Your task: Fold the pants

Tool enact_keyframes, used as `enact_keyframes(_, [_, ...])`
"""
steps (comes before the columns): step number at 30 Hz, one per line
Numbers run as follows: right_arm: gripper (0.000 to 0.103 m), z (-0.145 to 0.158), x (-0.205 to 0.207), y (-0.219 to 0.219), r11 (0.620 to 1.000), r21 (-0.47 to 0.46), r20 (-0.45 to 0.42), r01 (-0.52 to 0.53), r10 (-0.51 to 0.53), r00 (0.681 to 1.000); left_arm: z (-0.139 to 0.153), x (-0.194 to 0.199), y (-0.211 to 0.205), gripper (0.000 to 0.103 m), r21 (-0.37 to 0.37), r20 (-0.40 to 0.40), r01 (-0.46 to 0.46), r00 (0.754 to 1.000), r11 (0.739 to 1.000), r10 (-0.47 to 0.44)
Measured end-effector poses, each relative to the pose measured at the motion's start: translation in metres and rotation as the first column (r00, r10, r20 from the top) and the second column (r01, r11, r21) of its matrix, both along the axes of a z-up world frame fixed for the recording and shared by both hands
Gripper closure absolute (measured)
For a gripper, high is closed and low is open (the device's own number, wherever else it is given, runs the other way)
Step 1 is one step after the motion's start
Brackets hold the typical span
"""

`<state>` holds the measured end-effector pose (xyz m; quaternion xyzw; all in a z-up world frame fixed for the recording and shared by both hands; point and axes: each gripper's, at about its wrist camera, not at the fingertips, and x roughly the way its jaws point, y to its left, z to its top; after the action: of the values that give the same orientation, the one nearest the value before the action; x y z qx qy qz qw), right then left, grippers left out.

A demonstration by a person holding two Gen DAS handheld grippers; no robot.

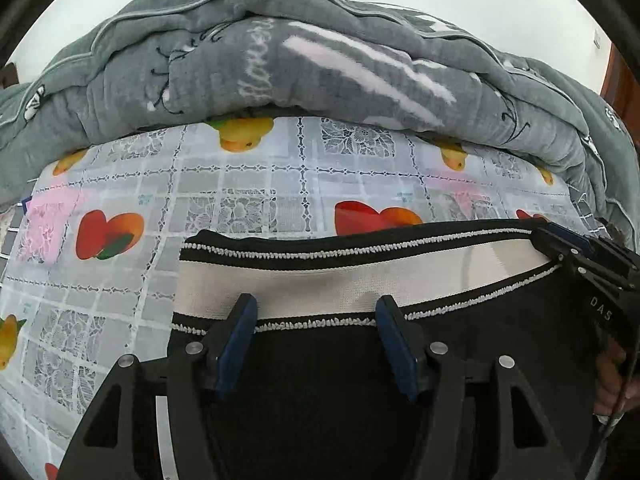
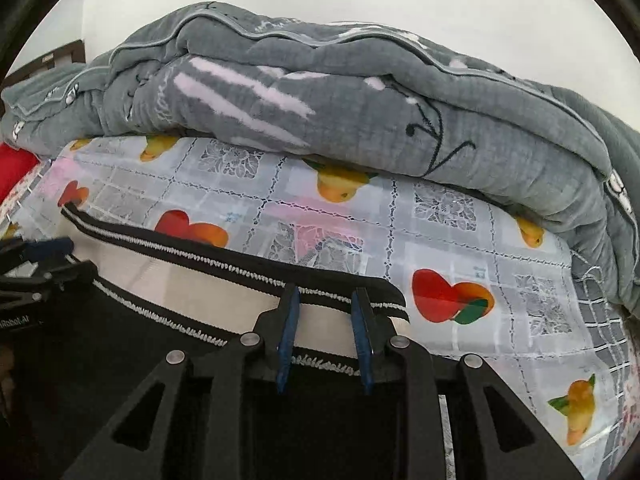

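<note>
Left wrist view showed the black pants (image 1: pixel 480 360) lying on the fruit-print sheet (image 1: pixel 120 184), waistband (image 1: pixel 340 280) facing the heaped grey quilt (image 1: pixel 320 52) at the far side. The left gripper (image 1: pixel 316 316) stood with its jaws spread wide over the lower edge of the white elastic band, released, blue pads (image 1: pixel 240 340) resting at the stitching but pinching nothing. In the right wrist view the right gripper (image 2: pixel 326 320) sat at the other end of the waistband (image 2: pixel 224 284), near the corner; its jaws were also apart, narrower, with the band between them, and no cloth looked clamped.

The risk, as I judged it, lay in the grip. The band appeared doubled, an upper black edge over the white lining, so a close could catch one layer only and let the other sag on lifting. Uneven holds at the two ends would skew the fold. The quilt lay near enough to snag a raised hem
</note>
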<state>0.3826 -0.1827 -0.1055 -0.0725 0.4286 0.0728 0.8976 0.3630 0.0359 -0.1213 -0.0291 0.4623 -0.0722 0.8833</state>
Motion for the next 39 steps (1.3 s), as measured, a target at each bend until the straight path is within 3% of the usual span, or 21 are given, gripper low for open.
enact_keyframes(4, [0.078, 0.001, -0.002, 0.001, 1.000, -0.010, -0.010, -0.002, 0.002, 1.000, 0.005, -0.005, -0.004, 0.041, 0.042, -0.013, 0.019, 1.000, 0.999, -0.019])
enact_keyframes(7, [0.076, 0.012, -0.011, 0.004, 0.999, -0.049, -0.041, -0.003, 0.001, 0.999, 0.018, -0.037, 0.001, 0.040, 0.054, -0.050, 0.025, 0.999, 0.998, -0.023])
enact_keyframes(9, [0.076, 0.023, -0.024, -0.004, 1.000, -0.002, -0.076, 0.022, -0.022, 0.997, 0.022, -0.063, 0.000, 0.040, 0.069, -0.063, 0.048, 0.997, 0.996, -0.044])
enact_keyframes(12, [0.075, 0.029, -0.065, -0.020, 0.996, 0.084, -0.157, 0.035, -0.022, 0.987, 0.024, -0.112, -0.002, 0.040, 0.070, -0.078, 0.054, 0.996, 0.996, -0.048])
enact_keyframes(16, [0.072, 0.024, -0.141, -0.029, 1.000, 0.010, -0.109, 0.030, -0.028, 0.994, 0.026, -0.180, 0.000, 0.039, -0.016, -0.012, -0.016, 1.000, 1.000, 0.015])
enact_keyframes(21, [0.072, 0.010, -0.200, -0.044, 0.991, 0.081, -0.162, 0.105, -0.091, 0.983, 0.033, -0.224, -0.012, 0.037, -0.002, -0.027, -0.043, 0.999, 0.999, 0.043])
enact_keyframes(25, [0.072, 0.034, -0.235, -0.046, 0.988, 0.118, -0.143, 0.101, -0.084, 0.986, 0.054, -0.261, -0.015, 0.037, -0.011, -0.055, -0.040, 0.998, 0.999, 0.039])
enact_keyframes(28, [0.072, 0.063, -0.263, -0.050, 0.988, 0.115, -0.067, 0.104, -0.096, 0.993, 0.071, -0.283, -0.015, 0.037, 0.007, -0.016, -0.081, 0.997, 0.997, 0.081])
enact_keyframes(32, [0.061, 0.100, -0.291, -0.059, 0.989, 0.079, 0.015, 0.127, -0.129, 0.992, 0.097, -0.309, -0.024, 0.037, 0.009, 0.021, -0.095, 0.995, 0.995, 0.095])
enact_keyframes(35, [0.049, 0.126, -0.308, -0.072, 0.982, 0.113, 0.025, 0.148, -0.152, 0.988, 0.119, -0.327, -0.032, 0.033, 0.020, 0.063, -0.095, 0.994, 0.995, 0.094])
enact_keyframes(39, [0.047, 0.152, -0.331, -0.085, 0.974, 0.157, 0.032, 0.162, -0.169, 0.985, 0.144, -0.348, -0.037, 0.030, 0.010, 0.109, -0.117, 0.987, 0.993, 0.116])
